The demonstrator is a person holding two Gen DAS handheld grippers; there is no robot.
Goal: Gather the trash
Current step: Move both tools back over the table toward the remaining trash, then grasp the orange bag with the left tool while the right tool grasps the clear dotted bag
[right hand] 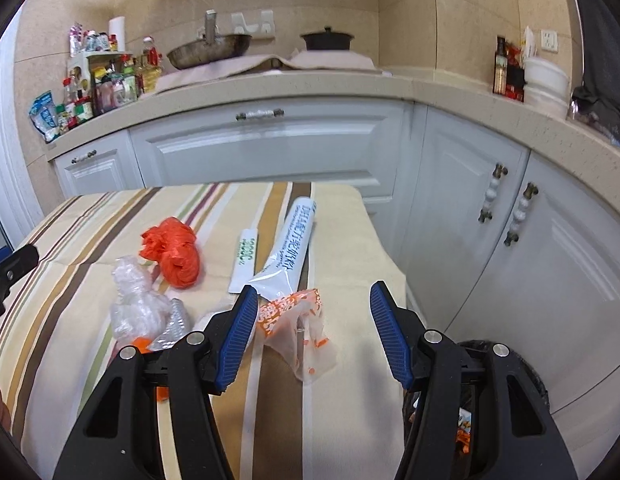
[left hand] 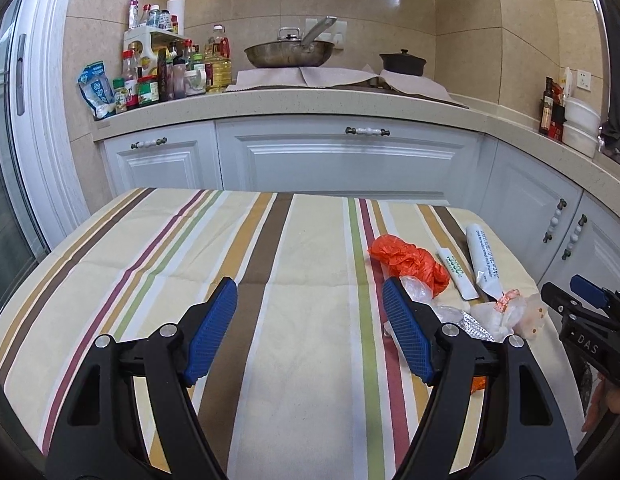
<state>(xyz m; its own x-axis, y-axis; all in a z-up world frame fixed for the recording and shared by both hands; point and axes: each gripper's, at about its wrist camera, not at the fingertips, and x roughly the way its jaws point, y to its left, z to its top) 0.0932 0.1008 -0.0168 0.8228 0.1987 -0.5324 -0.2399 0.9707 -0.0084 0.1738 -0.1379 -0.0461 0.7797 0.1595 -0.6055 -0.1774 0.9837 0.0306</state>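
Note:
Trash lies on the right part of the striped tablecloth (left hand: 189, 264): a crumpled orange bag (left hand: 410, 260) (right hand: 171, 252), a small white sachet (left hand: 458, 274) (right hand: 243, 260), a long white tube wrapper (left hand: 484, 256) (right hand: 291, 244), clear crumpled plastic (right hand: 135, 308) and a clear wrapper with orange print (right hand: 297, 328) (left hand: 514, 312). My left gripper (left hand: 310, 296) is open and empty, left of the pile. My right gripper (right hand: 314, 300) is open, with the orange-print wrapper between its fingers, not held. A dark bin (right hand: 522, 368) shows at the lower right.
White cabinets (left hand: 342, 160) stand close behind the table. The counter (left hand: 269, 100) holds bottles (left hand: 157, 76), a wok (left hand: 289, 52) and a dark pot (left hand: 402, 64). The right gripper shows at the edge of the left wrist view (left hand: 582, 304).

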